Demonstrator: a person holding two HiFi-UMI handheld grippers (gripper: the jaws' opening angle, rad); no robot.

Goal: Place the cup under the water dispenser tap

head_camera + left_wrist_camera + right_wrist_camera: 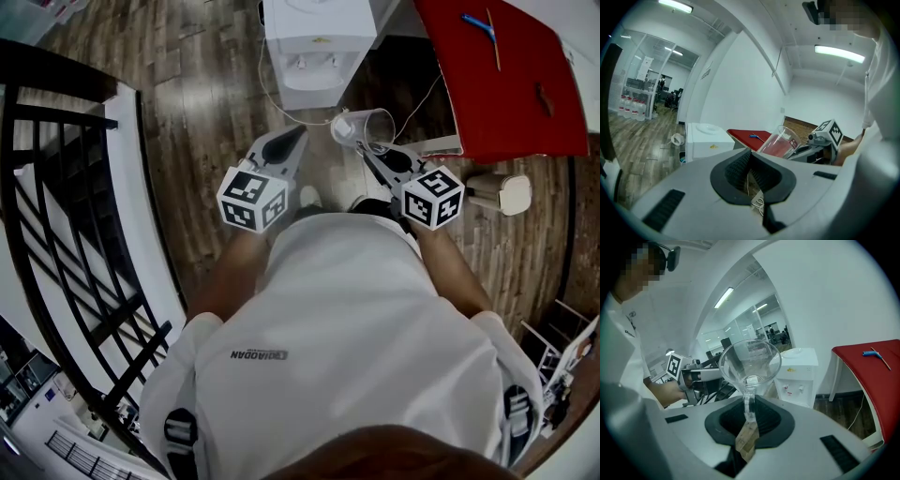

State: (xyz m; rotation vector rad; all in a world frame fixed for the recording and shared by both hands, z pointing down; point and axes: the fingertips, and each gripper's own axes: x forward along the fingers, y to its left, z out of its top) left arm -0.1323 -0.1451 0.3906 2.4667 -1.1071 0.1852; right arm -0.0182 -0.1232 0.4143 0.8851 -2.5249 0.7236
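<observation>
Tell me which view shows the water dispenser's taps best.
The right gripper view: it faces the water dispenser front-on, both taps clear beside the cup. The head view looks steeply down, so they are small. The left gripper view shows only its top and side, no taps.

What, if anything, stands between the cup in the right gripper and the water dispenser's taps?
Nothing visible does. The cup, pinched by the right gripper, faces the dispenser with open air between, and the taps show unblocked.

left gripper (296, 139): fingers together | right gripper (368, 152): fingers clamped | both 2 forward, side by side
</observation>
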